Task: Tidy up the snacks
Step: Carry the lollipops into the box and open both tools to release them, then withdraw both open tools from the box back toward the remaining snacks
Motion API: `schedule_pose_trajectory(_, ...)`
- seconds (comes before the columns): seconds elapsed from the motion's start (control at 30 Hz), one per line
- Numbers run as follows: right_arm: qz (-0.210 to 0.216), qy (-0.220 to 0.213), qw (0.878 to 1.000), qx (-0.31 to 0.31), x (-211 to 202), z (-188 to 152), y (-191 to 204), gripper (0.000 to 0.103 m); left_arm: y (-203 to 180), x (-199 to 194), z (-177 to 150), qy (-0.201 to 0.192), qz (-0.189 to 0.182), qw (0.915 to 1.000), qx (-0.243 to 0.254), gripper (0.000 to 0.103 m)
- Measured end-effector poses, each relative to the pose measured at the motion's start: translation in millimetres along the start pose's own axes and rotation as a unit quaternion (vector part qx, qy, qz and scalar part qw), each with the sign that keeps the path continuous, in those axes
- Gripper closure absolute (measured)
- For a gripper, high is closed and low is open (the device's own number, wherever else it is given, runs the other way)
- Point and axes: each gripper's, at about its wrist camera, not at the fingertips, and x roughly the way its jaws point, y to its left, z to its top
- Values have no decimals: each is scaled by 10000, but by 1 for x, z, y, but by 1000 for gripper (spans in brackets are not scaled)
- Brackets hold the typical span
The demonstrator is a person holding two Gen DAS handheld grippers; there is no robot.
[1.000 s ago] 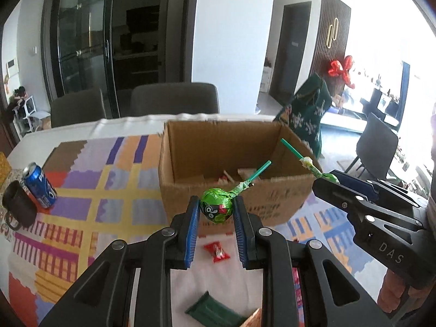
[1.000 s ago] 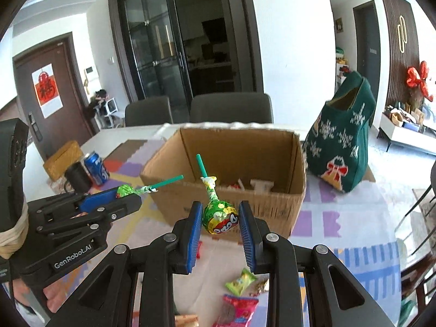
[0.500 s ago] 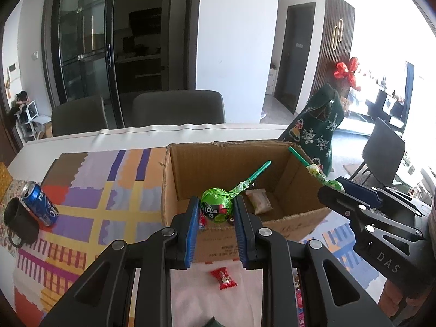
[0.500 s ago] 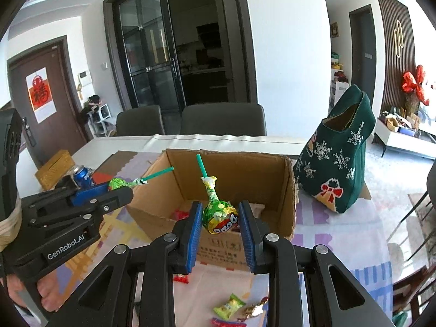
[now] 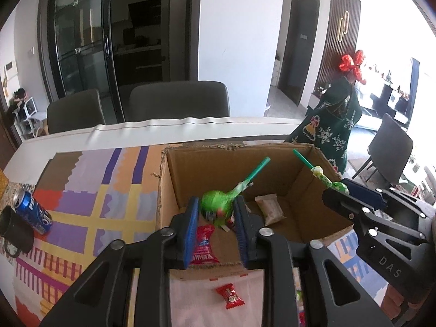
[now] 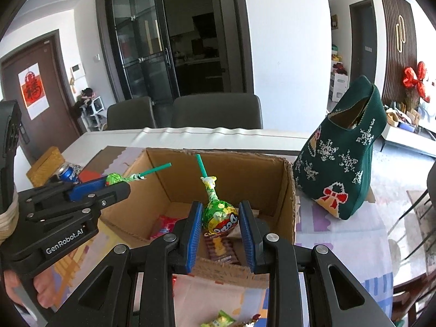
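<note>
An open cardboard box (image 5: pixel 188 160) (image 6: pixel 288 190) stands on the table with several snack packets inside. My left gripper (image 5: pixel 216 219) is over the box's near part; its jaws stand slightly apart around a green lollipop (image 5: pixel 218 207), which looks blurred. It also shows in the right wrist view (image 6: pixel 114 182). My right gripper (image 6: pixel 220 222) is shut on a second green lollipop (image 6: pixel 220 216), held above the box's near right part; it also shows in the left wrist view (image 5: pixel 338 188).
A red candy (image 5: pixel 230 295) and other wrappers (image 6: pixel 220 318) lie on the table before the box. A blue can (image 5: pixel 32 212) and a dark mug (image 5: pixel 13 229) stand at the left. A green Christmas bag (image 6: pixel 346 158) stands right of the box.
Both grippers have moved forward from in front of the box to over its opening, each carrying a lollipop. The left jaws have widened and its lollipop now looks blurred.
</note>
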Motion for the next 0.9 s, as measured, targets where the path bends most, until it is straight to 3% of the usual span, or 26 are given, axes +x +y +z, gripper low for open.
schedule_pose_trajectory(0.03,-10,6,10000,4,1,1,0,74,0,1,0,-9,70,10000,22,52)
schedule_pose_trajectory(0.13,-75,140,9998,88,7,1,-4,54,1,-2,-3,-48,93,9999,2,48)
schedule_pose_trajectory(0.9,-398,178,9983,387,-33,-42,-13,53,-16,-41,-44,-32,63,9999,104,45)
